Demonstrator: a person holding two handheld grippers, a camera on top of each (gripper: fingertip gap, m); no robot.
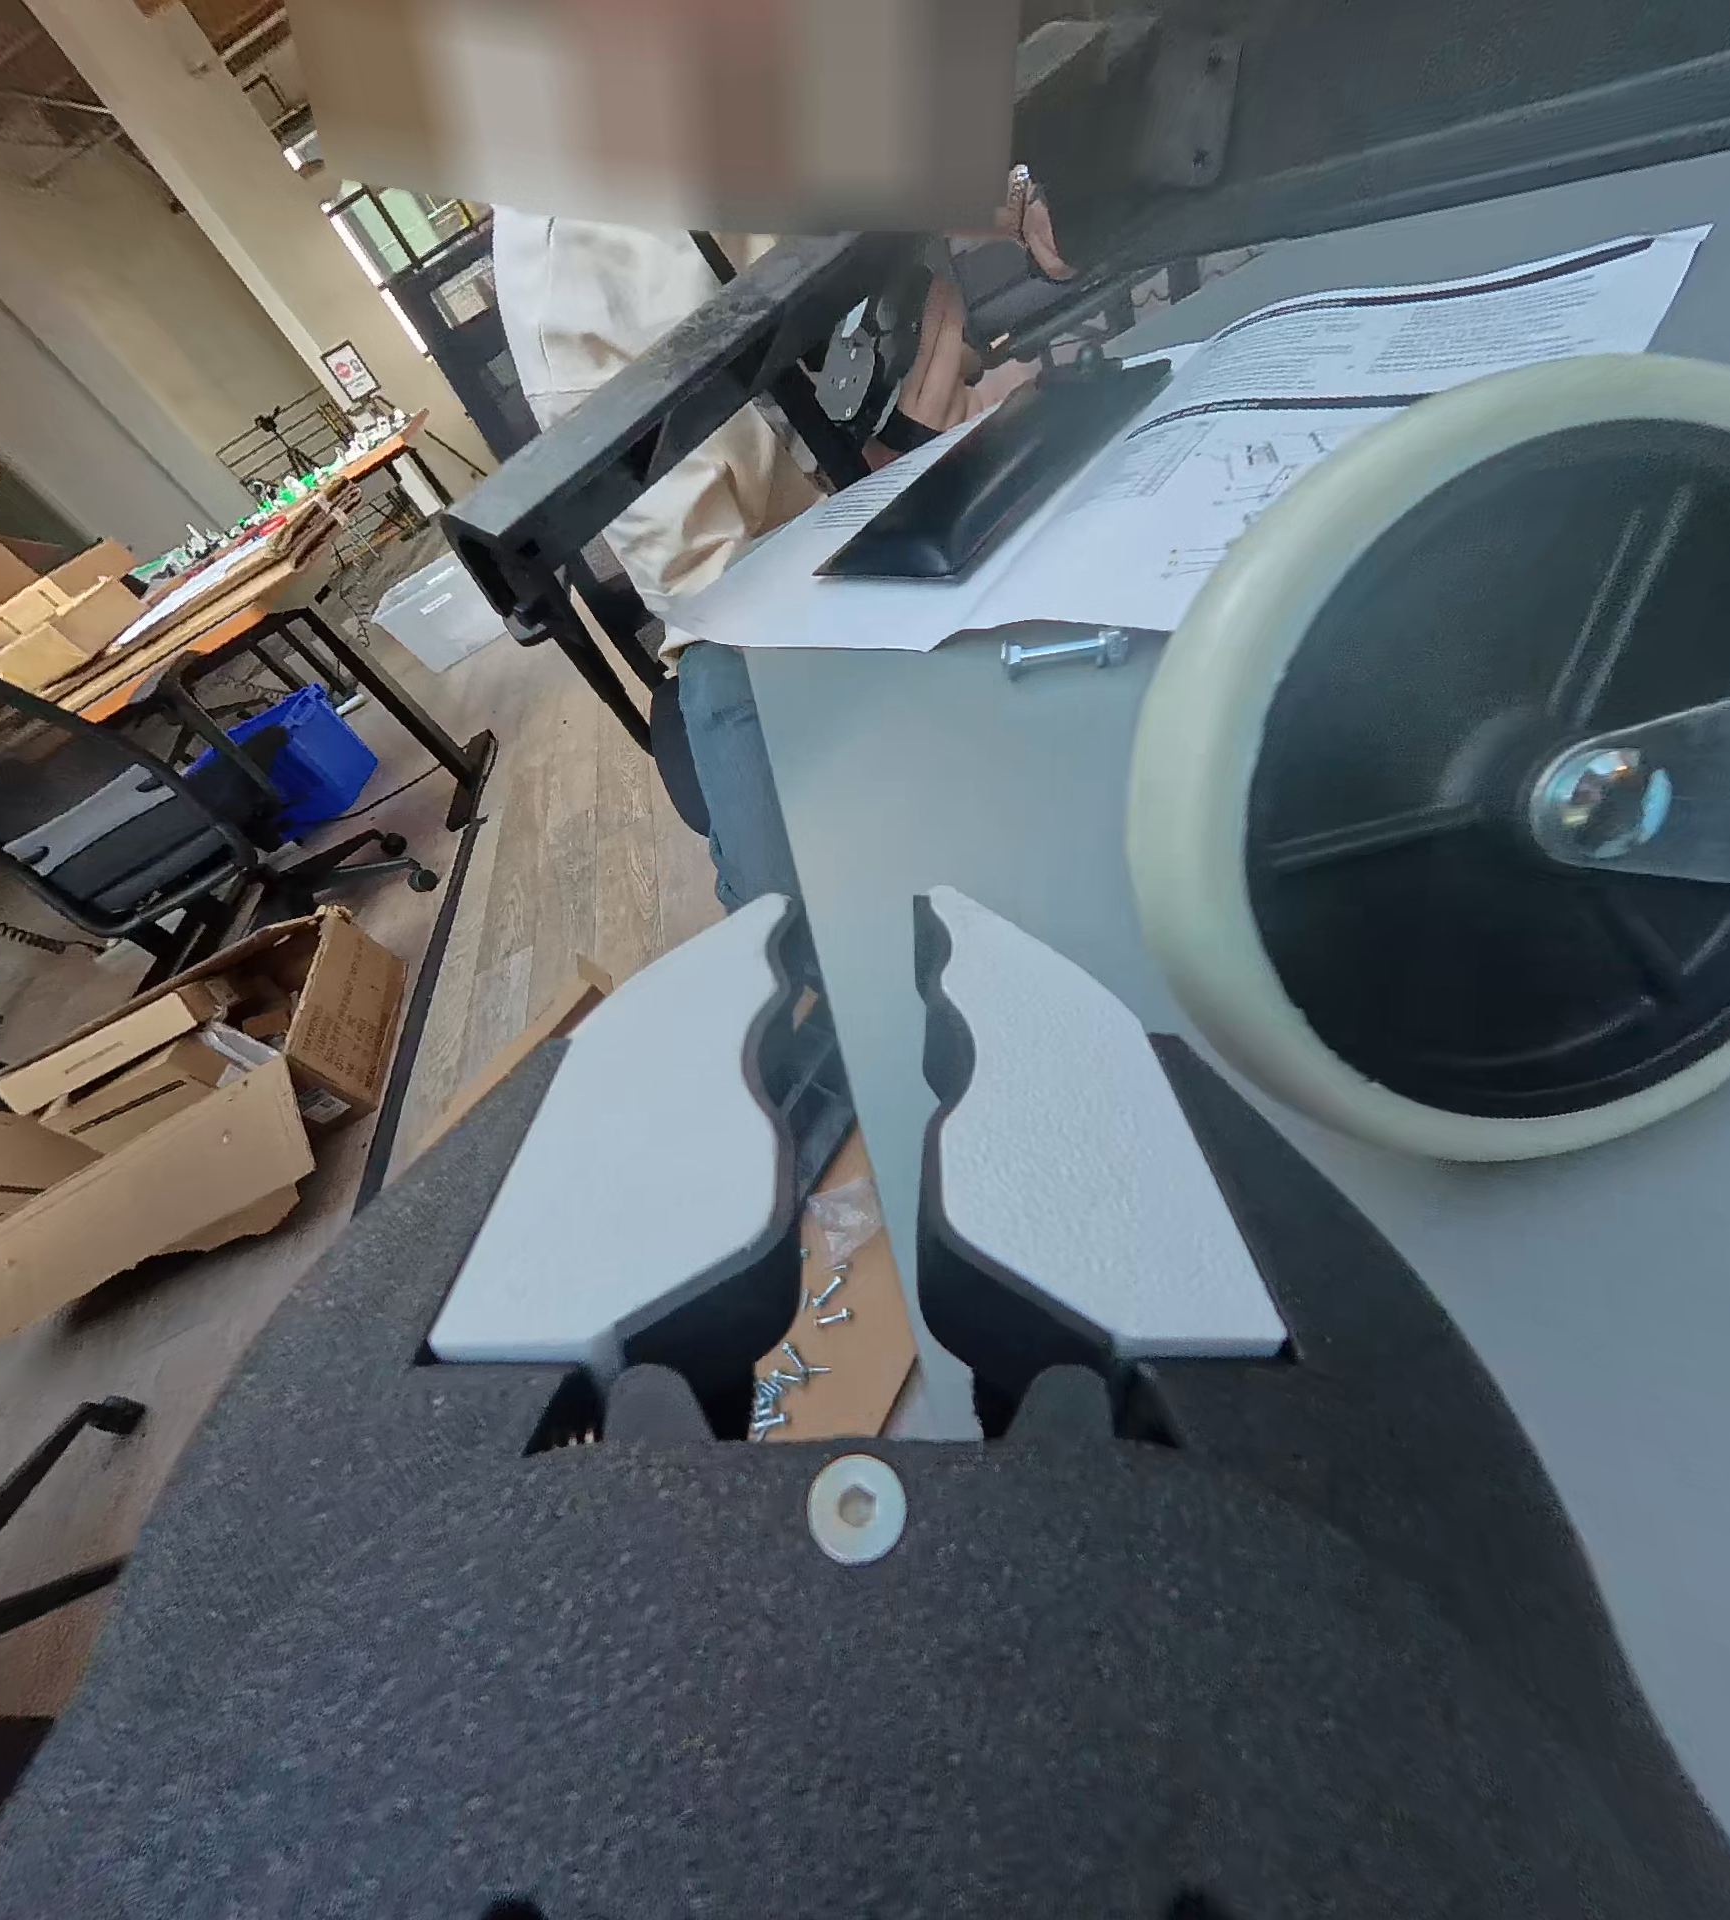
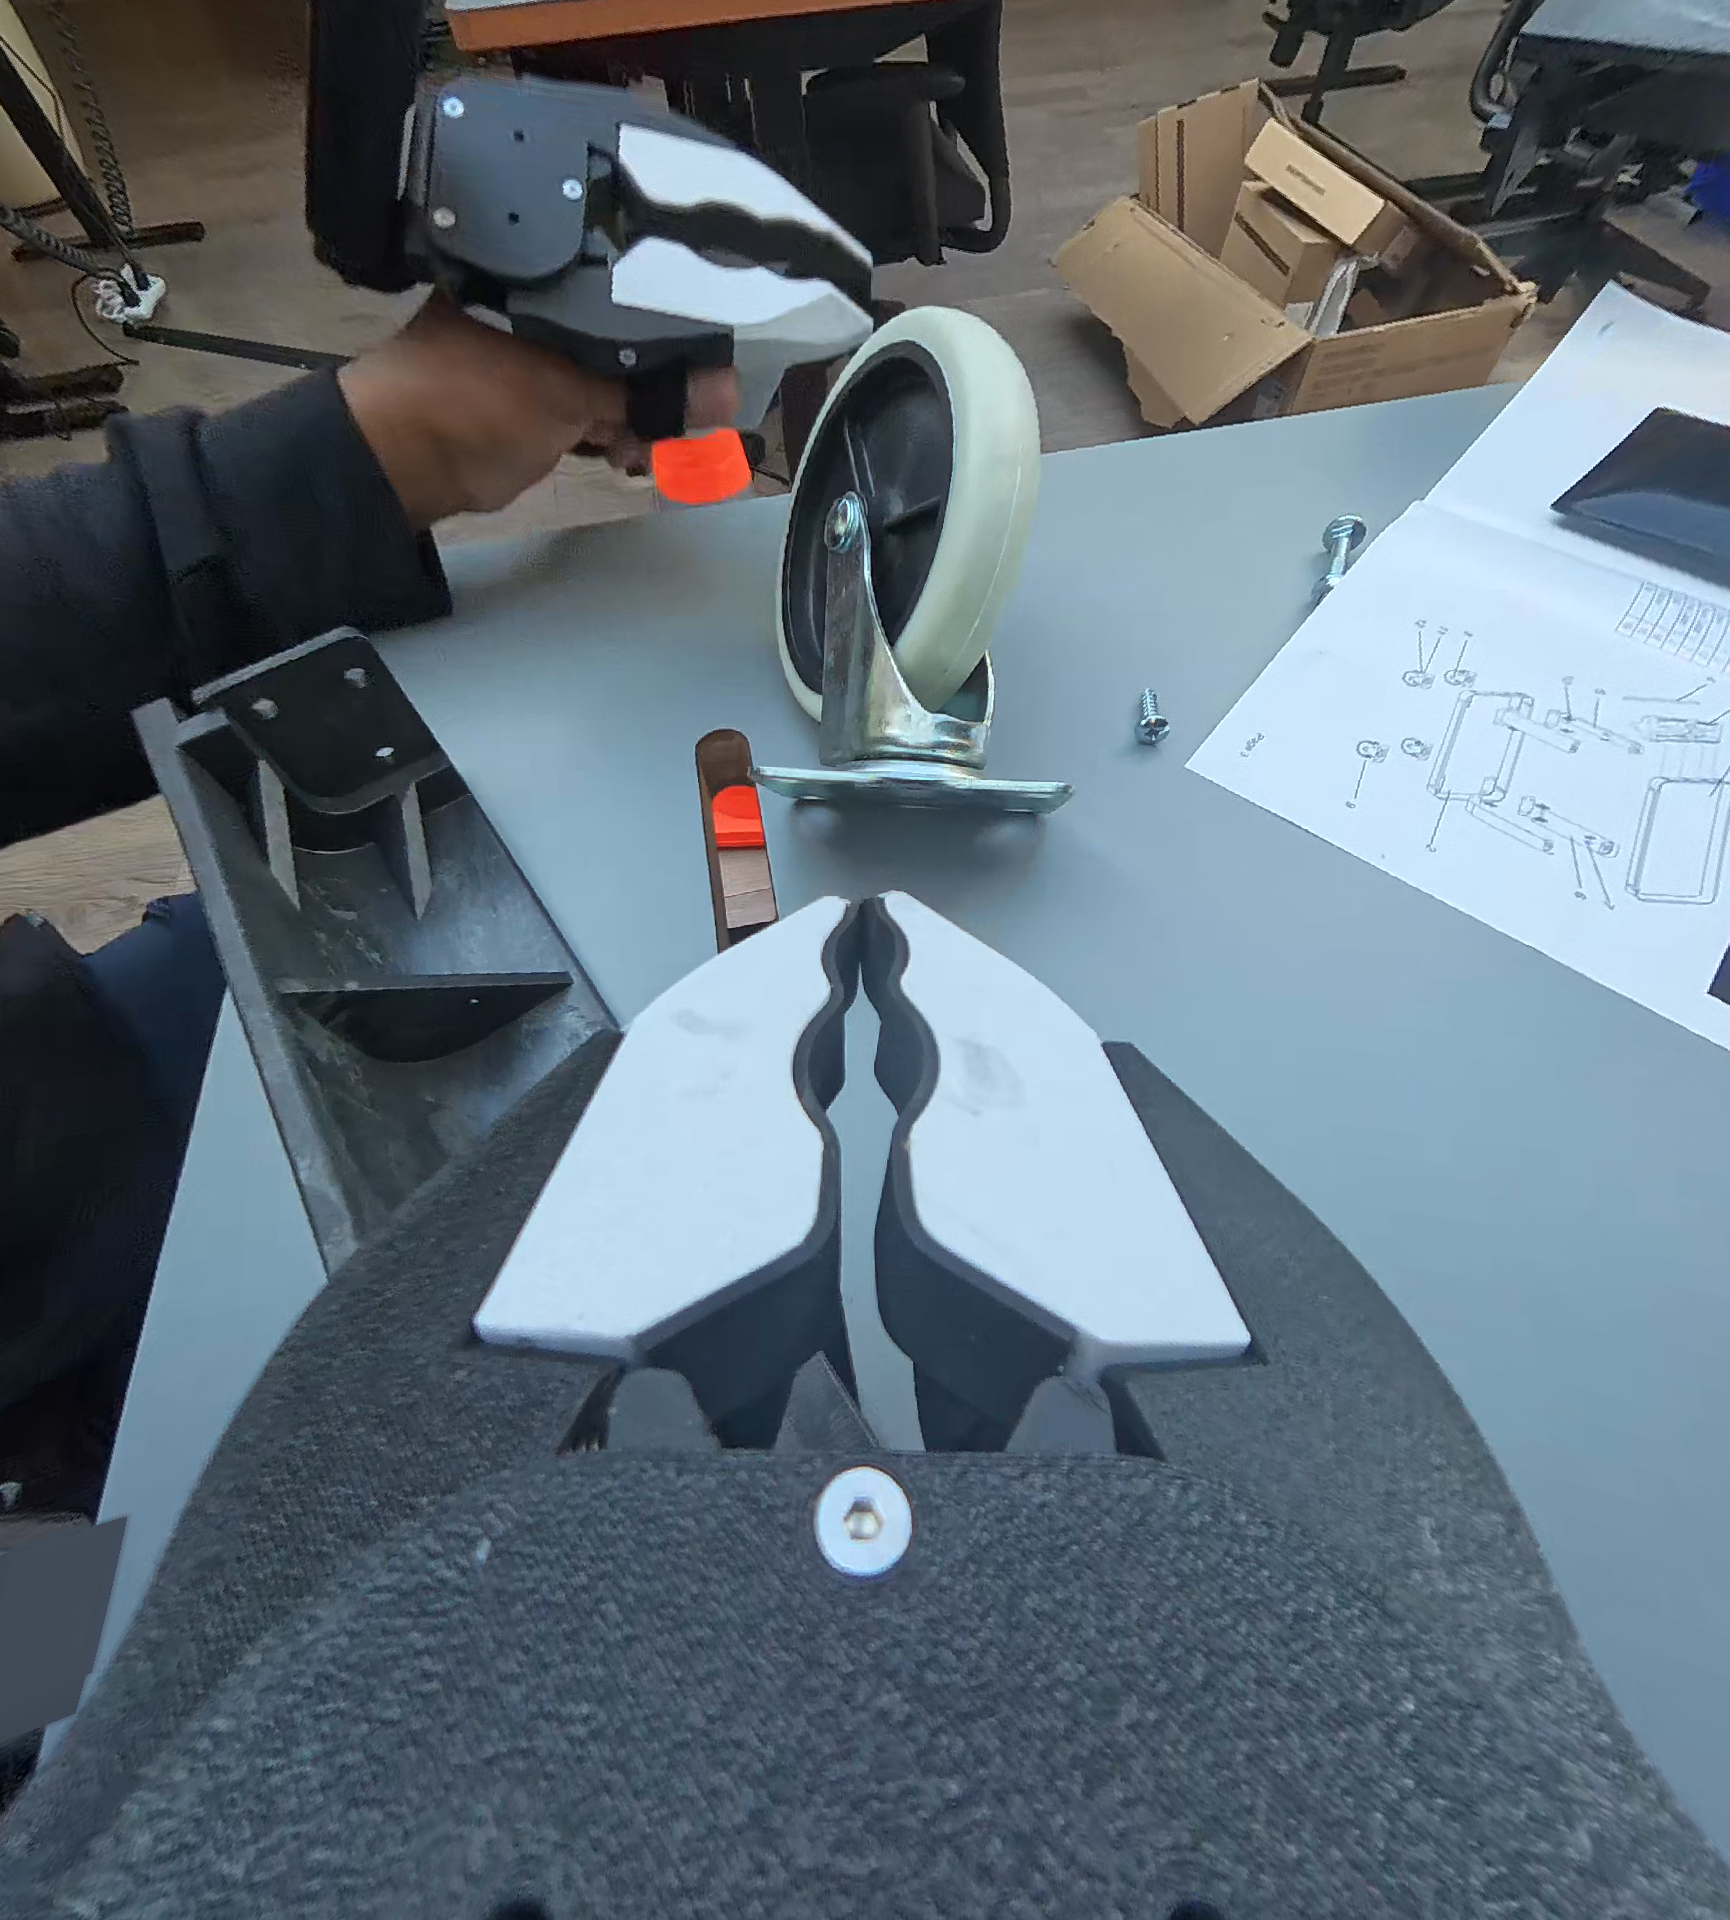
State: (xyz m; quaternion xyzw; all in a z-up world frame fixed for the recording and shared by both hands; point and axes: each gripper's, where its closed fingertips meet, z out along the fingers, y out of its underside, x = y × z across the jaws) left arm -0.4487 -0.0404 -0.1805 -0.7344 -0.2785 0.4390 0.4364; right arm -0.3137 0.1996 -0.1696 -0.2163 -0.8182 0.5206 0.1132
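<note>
Standing upright – caster (image 2: 908, 540), cream tyre, blk hub, steel bracket.

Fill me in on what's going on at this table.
A person holds a gripper in each hand over a grey table. The left gripper hangs by the top of an upturned caster, jaws slightly apart and holding nothing. The right gripper hovers nearer, jaws shut and bare, close to a brown tool. A screw, a bolt, a manual and a black bracket lie around.

Printed text and diagrams on instruction sheet (image 2: 1526, 748) on surface (image 2: 1256, 1039); print on cardboard boxes (image 1: 341, 1018) and wall sign (image 1: 347, 372), too small to read.
</note>
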